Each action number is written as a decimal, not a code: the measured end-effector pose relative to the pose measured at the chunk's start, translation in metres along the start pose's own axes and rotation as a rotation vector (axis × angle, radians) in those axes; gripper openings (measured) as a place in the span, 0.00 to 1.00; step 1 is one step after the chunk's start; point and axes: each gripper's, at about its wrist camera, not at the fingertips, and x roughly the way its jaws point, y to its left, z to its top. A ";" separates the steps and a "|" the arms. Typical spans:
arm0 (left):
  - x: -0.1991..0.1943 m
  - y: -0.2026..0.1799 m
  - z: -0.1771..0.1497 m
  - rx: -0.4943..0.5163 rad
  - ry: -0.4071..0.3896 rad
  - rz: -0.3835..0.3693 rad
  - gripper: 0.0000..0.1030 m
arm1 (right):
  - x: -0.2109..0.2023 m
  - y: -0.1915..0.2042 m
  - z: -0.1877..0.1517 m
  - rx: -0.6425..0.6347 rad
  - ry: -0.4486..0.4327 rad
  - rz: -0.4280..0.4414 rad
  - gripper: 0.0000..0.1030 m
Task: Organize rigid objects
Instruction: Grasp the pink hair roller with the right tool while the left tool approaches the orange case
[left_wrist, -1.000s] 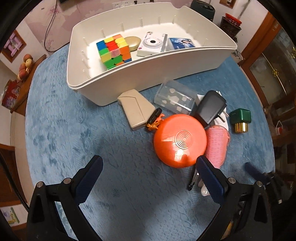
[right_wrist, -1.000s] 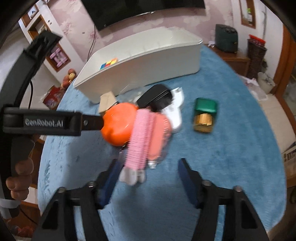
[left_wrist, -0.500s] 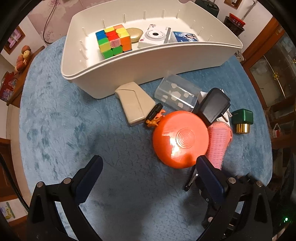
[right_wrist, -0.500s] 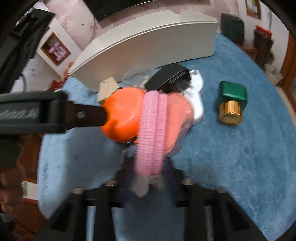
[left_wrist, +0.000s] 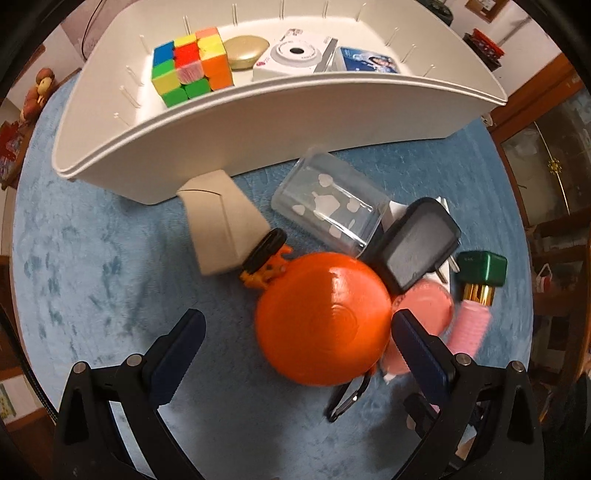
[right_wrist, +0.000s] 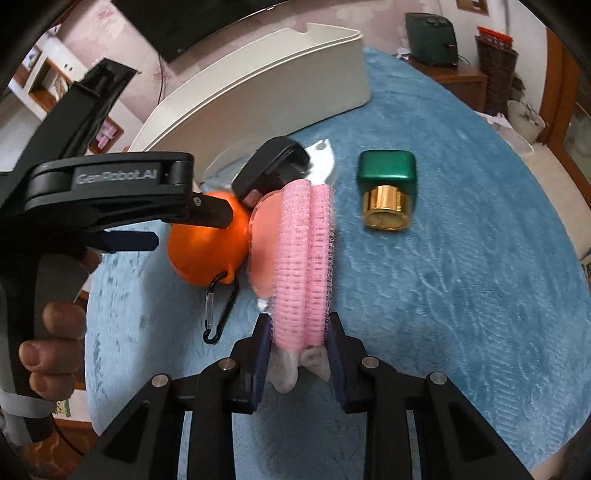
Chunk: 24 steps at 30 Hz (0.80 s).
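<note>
The right tool (right_wrist: 298, 341) is clamped on the near end of the pink mesh hair roller (right_wrist: 303, 258), its two blue pads pressing the roller's sides just above the whitish plastic clip ends. The left tool (left_wrist: 295, 332) is spread wide and grips nothing; one pad sits beside the glossy orange dome-shaped object (left_wrist: 323, 319), the other over bare blue cloth of the desk (left_wrist: 92, 258).

The roller leans against the orange dome and a translucent pink disc (right_wrist: 267, 236) behind it, so lifting it could drag or tip those neighbours. The hold is only at one end, and the mesh looks soft; I judge it may flex, pivot or slip out between the pads on the way up. A black carabiner (right_wrist: 218, 314) hangs from the dome close to the right tool and might snag.

The pile is crowded: a black wedge-shaped plug adapter (left_wrist: 419, 243) rests on the dome's edge and could slide off if the dome shifts, knocking the green cube-topped bottle with a gold collar (right_wrist: 386, 188).

The white curved plastic bin (left_wrist: 295, 110), already holding a multicoloured puzzle cube (left_wrist: 190, 66) and a white instant camera (left_wrist: 295, 57), stands beyond the pile; carrying the roller there means crossing above the clear plastic box (left_wrist: 328, 203), and the raised wall could catch a low carry.
</note>
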 end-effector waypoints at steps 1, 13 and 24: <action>0.002 -0.001 0.002 -0.005 0.007 0.002 0.98 | 0.000 0.000 0.000 0.003 -0.001 0.000 0.28; 0.033 -0.015 0.023 -0.073 0.067 0.093 0.98 | 0.005 -0.005 0.002 0.012 0.008 -0.004 0.28; 0.039 -0.019 0.010 -0.039 0.043 0.053 0.80 | -0.004 0.002 0.002 -0.022 -0.029 0.016 0.28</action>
